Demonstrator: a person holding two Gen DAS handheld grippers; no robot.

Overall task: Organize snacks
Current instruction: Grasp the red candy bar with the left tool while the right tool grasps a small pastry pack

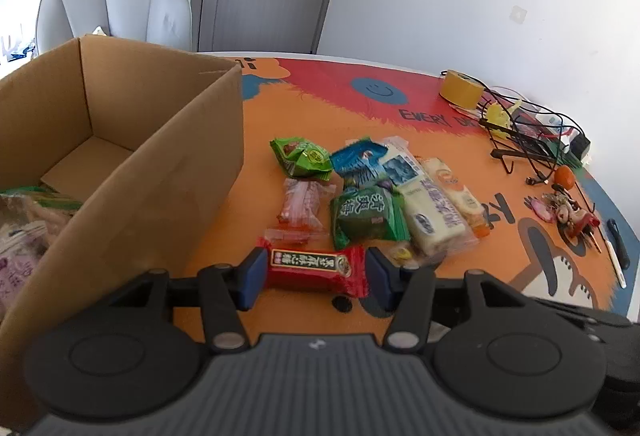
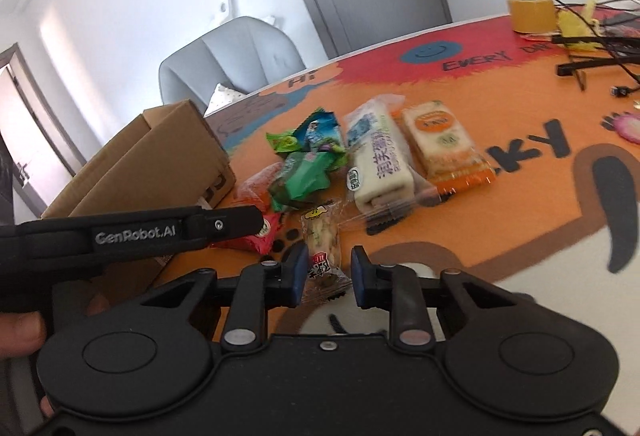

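Observation:
A red snack packet (image 1: 316, 268) lies on the orange mat just right of the cardboard box (image 1: 168, 164). My left gripper (image 1: 316, 276) is shut on it, one blue pad touching each end. In the right wrist view a small clear-wrapped nougat candy (image 2: 322, 240) lies between the pads of my right gripper (image 2: 326, 272). The left pad touches the wrapper and a thin gap shows at the right pad, so the gripper is open. Behind them sits a pile with a green packet (image 1: 366, 216), a long white cake (image 2: 378, 164) and an orange-labelled cake (image 2: 444, 140).
The box (image 2: 160, 164) holds several bagged snacks (image 1: 24, 228) in its near corner. At the table's far right lie a yellow tape roll (image 1: 460, 88), tangled black cables (image 1: 528, 132), keys with charms (image 1: 568, 212) and a pen (image 1: 616, 256). A grey chair (image 1: 112, 4) stands behind.

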